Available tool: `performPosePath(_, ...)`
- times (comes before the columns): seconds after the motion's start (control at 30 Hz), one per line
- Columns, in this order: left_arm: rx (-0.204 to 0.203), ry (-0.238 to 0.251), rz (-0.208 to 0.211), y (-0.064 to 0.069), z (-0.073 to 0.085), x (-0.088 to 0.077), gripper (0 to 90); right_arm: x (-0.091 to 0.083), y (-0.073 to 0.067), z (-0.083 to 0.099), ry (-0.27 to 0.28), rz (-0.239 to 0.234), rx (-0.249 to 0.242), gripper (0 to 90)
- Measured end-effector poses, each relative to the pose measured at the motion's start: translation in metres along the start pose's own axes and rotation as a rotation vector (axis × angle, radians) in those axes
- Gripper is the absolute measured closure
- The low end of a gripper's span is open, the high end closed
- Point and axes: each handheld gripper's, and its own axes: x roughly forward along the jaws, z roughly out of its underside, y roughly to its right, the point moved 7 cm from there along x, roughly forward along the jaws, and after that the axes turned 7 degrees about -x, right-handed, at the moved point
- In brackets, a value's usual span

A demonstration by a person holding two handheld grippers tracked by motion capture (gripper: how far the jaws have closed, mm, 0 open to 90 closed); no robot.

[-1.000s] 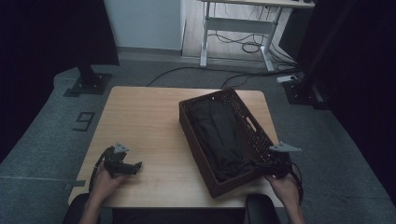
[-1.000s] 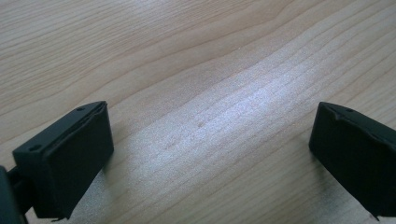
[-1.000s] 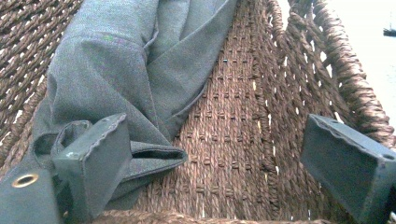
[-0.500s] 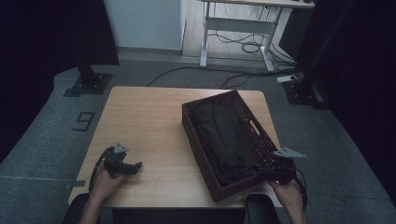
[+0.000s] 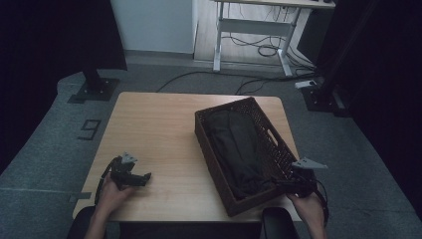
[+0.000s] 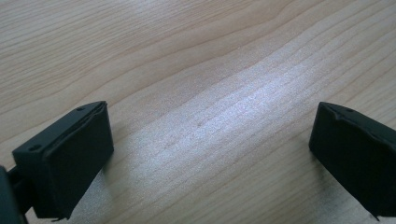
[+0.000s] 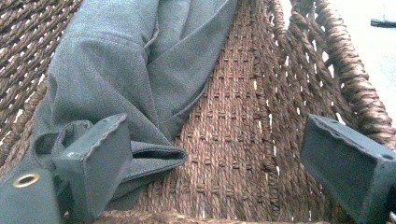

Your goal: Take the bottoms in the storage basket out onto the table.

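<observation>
Right gripper [image 7: 219, 163] wide open over basket's [image 7: 243, 112] cloth [image 7: 116, 70]

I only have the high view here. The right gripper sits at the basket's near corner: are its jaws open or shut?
Observer: Open. The right gripper view shows the right gripper with jaws wide apart, nothing between them.
Operator: What's in front of it?
Observer: Grey cloth lying in the basket; a folded edge lies beside one jaw, whose tip overlaps it.
Operator: And the left gripper?
Observer: The left gripper view shows the left gripper open too, with bare table between its jaws.
</observation>
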Motion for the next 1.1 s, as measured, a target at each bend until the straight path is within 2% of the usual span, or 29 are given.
performPosePath(0.13, 0.0, 0.0, 0.0, 0.0, 0.0, 0.0, 0.0, 0.001, -0.003, -0.004, -0.01, -0.003, -0.025, 7.9)
performPosePath(0.33, 0.0, 0.0, 0.0, 0.0, 0.0, 0.0, 0.0, 0.001, -0.007, -0.019, 0.007, -0.009, -0.051, 0.2)
performPosePath(0.63, 0.0, 0.002, 0.0, 0.0, 0.0, 0.0, 0.0, 0.001, -0.01, -0.045, 0.021, -0.03, -0.089, 0.0)
performPosePath(0.87, 0.0, 0.002, 0.0, 0.0, 0.0, 0.0, 0.0, 0.007, -0.014, -0.058, 0.023, -0.066, -0.124, 0.0)
performPosePath(1.1, 0.0, 0.002, 0.0, 0.0, 0.0, 0.0, 0.0, 0.016, -0.017, -0.072, 0.021, -0.1, -0.122, 0.0)
